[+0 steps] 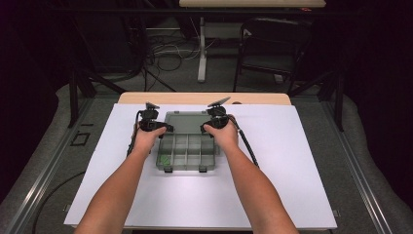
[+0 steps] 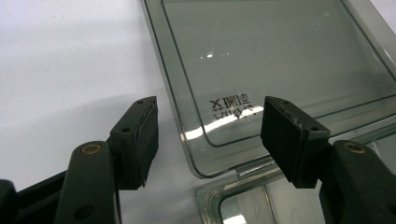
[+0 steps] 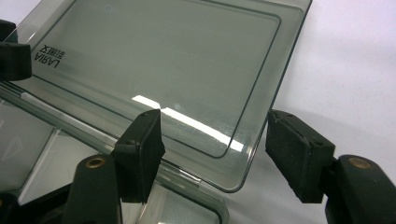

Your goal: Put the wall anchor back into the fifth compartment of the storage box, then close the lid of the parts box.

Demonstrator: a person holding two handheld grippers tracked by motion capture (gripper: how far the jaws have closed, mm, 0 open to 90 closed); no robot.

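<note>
Your clear plastic organizer box (image 1: 186,152) sits in the middle of the white table sheet (image 1: 292,146), its divided tray toward you and its lid (image 1: 186,119) folded open and lying flat on the far side. Your left gripper (image 1: 155,127) hangs at the lid's near left corner and your right gripper (image 1: 214,126) at its near right corner, both close to the hinge line. Both sets of jaws stand wide apart and hold nothing: in the left gripper view the lid's rounded corner (image 2: 205,165) lies between the pads without either one pressing on it, and in the right gripper view the other corner (image 3: 233,184) lies in the gap the same way, with the right jaw over bare sheet. If you mean to swing the lid shut, the corners by the hinge look like a poor place to lift from; you would probably do better to slide each gripper along the side edges toward the far rim, where the lid has more leverage. Take the edge squarely, one pad above and one below, and bring both sides up together so the lid does not twist. The tray is light and may skid, so lift gently and keep the two hands level.
</note>
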